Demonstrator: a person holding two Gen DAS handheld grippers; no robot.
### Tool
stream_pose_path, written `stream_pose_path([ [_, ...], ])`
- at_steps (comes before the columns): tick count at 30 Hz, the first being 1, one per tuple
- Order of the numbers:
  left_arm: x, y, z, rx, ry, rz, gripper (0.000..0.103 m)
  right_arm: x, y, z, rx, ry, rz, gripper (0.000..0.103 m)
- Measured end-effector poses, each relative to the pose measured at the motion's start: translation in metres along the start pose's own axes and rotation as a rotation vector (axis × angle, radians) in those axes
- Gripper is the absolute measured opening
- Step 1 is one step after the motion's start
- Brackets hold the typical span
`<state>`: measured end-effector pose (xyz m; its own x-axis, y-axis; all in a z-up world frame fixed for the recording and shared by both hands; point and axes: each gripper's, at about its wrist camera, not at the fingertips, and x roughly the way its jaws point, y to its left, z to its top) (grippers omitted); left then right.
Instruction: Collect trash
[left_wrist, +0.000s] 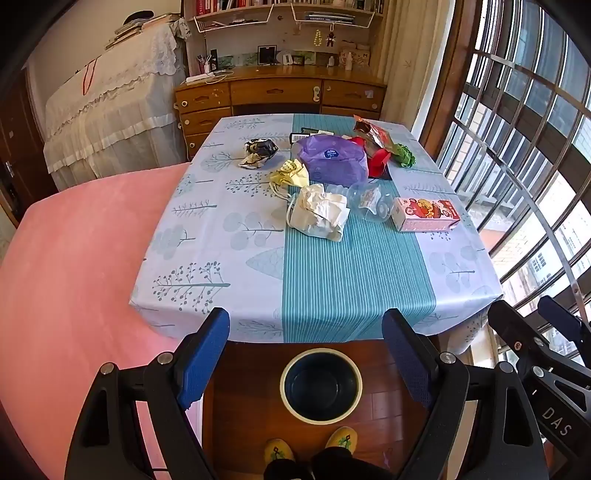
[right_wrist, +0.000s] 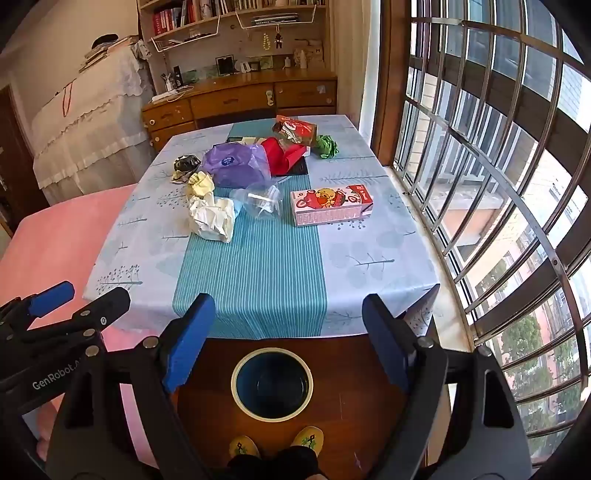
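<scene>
On the far half of a table (left_wrist: 332, 280) draped in a blue-and-teal patterned cloth, the trash lies in a loose cluster: a crumpled white paper wad (left_wrist: 319, 217) nearest the front, a clear plastic bottle (left_wrist: 369, 201) just beside it, a pink cartoon-printed carton (left_wrist: 424, 214) lying flat to the right, a yellowish wad (left_wrist: 290, 177) and a purple plastic bag (left_wrist: 332, 158) behind, with a dark crumpled wrapper (left_wrist: 258, 151), red packaging (left_wrist: 376, 158), a snack bag (left_wrist: 371, 134) and a green crumpled scrap (left_wrist: 404, 157) farther back. Below the table's near edge, a round dark bin (left_wrist: 320, 384) with a pale rim stands on the wooden floor, just ahead of yellow slippers (left_wrist: 343, 437). The left gripper (left_wrist: 306, 354) and right gripper (right_wrist: 284, 339) hover side by side above the bin, well short of the litter, each with jaws spread wide and holding nothing. A pink bed (left_wrist: 74, 258) sits to the left, a barred window (right_wrist: 498, 184) to the right.
</scene>
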<state>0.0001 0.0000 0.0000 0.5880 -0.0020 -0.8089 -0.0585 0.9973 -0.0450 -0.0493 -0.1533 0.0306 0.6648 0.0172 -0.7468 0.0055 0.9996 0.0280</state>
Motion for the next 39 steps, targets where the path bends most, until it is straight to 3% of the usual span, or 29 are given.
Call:
stream_pose_path([
  [39, 0.0, 0.001, 0.003, -0.016, -0.006, 0.02, 0.086, 0.013, -0.002, 0.001, -0.021, 0.02, 0.052, 0.08],
])
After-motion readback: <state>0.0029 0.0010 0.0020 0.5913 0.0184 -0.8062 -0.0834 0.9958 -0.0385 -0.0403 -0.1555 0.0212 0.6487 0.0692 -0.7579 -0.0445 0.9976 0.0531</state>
